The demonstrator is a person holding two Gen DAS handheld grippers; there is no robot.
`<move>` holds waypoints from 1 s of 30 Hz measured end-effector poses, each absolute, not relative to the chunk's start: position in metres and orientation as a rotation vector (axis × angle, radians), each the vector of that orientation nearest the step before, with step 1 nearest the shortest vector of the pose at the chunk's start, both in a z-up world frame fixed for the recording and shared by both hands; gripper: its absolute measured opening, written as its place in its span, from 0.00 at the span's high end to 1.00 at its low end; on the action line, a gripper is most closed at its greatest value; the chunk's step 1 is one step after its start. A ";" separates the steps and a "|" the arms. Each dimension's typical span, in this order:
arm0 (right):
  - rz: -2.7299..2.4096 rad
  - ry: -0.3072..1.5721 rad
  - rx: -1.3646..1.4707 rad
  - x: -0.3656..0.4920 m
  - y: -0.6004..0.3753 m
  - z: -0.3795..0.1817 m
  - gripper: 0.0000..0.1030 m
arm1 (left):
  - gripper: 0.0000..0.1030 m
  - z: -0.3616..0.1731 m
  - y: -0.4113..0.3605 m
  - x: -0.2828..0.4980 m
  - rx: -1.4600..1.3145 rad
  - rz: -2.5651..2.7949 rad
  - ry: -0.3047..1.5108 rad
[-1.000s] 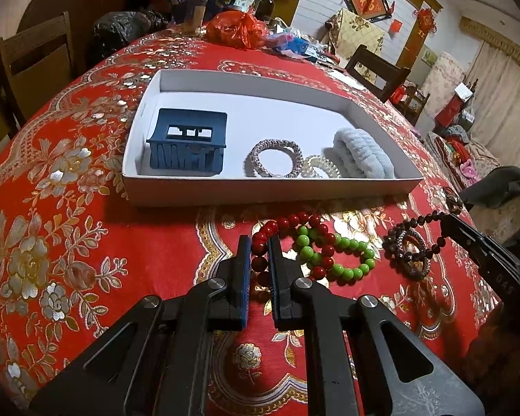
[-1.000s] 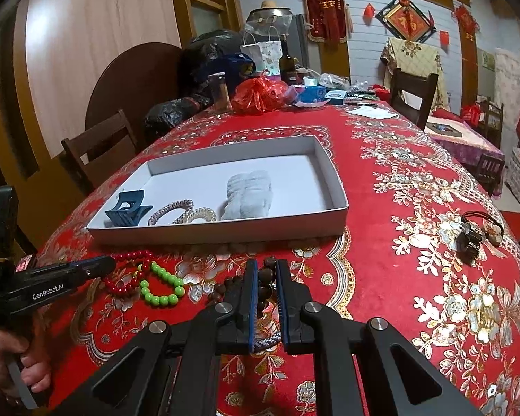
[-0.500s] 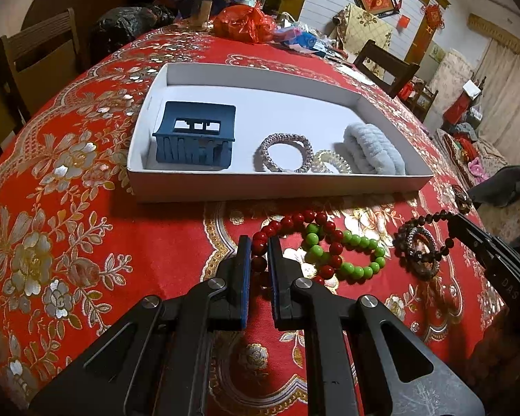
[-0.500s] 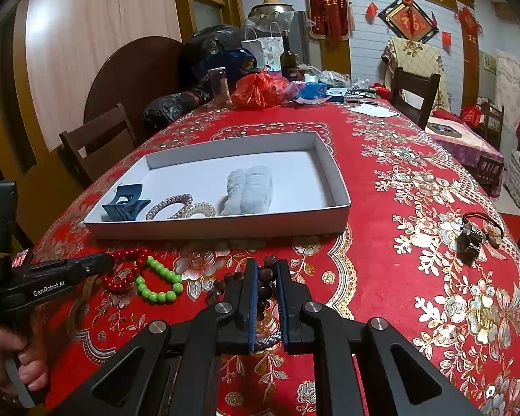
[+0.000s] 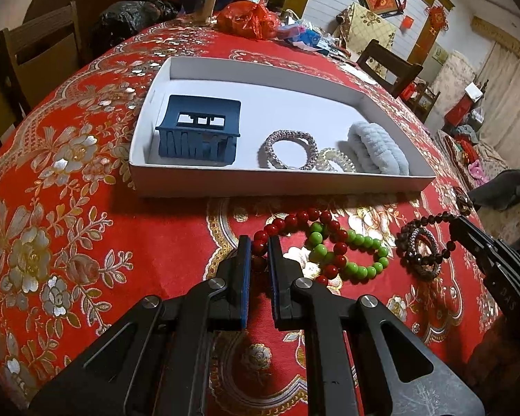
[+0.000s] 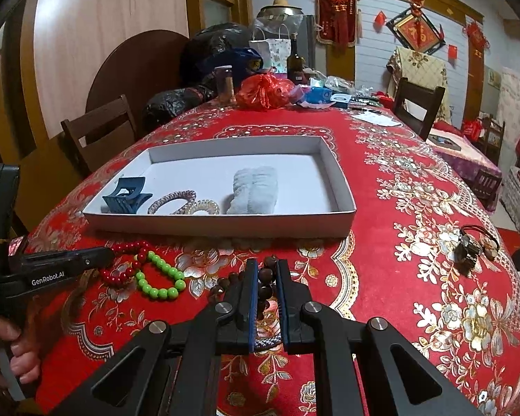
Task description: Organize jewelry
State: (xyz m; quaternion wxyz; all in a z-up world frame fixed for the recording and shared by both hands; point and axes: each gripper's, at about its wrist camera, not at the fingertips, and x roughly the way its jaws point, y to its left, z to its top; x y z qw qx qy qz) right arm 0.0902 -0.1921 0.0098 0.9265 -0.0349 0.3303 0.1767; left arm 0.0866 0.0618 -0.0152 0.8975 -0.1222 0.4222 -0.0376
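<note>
My left gripper point(image 5: 260, 244) is shut on a red bead bracelet point(image 5: 294, 220) that lies on the tablecloth in front of the white tray point(image 5: 277, 184). A green bead bracelet point(image 5: 360, 246) overlaps the red one on its right. Further right, my right gripper point(image 5: 456, 225) pinches a dark brown bead bracelet point(image 5: 417, 254). In the right wrist view the right gripper point(image 6: 267, 267) is shut on those dark beads point(image 6: 264, 274), and the left gripper point(image 6: 105, 253) meets the red beads point(image 6: 128, 247) beside the green ones point(image 6: 159, 279). The tray point(image 6: 225, 225) holds a blue hair claw point(image 5: 199, 131), a silvery bracelet point(image 5: 289, 149), a clear coil tie point(image 5: 334, 163) and a pale blue scrunchie point(image 5: 378, 149).
A dark hair tie with charms point(image 6: 471, 246) lies on the cloth to the right. A red bag point(image 6: 265, 92), a bottle point(image 6: 296, 64) and other clutter stand at the table's far end. Wooden chairs point(image 6: 100, 131) flank the table. A hand point(image 6: 3, 357) grips the left gripper's handle.
</note>
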 end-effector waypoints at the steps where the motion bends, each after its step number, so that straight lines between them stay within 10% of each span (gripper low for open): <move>1: 0.364 0.679 -0.072 0.090 -0.192 0.009 0.91 | 0.92 -0.015 0.061 0.086 -0.252 -0.077 0.875; 30: 0.349 0.645 -0.121 0.084 -0.185 0.013 0.91 | 0.92 -0.009 0.062 0.079 -0.239 -0.086 0.839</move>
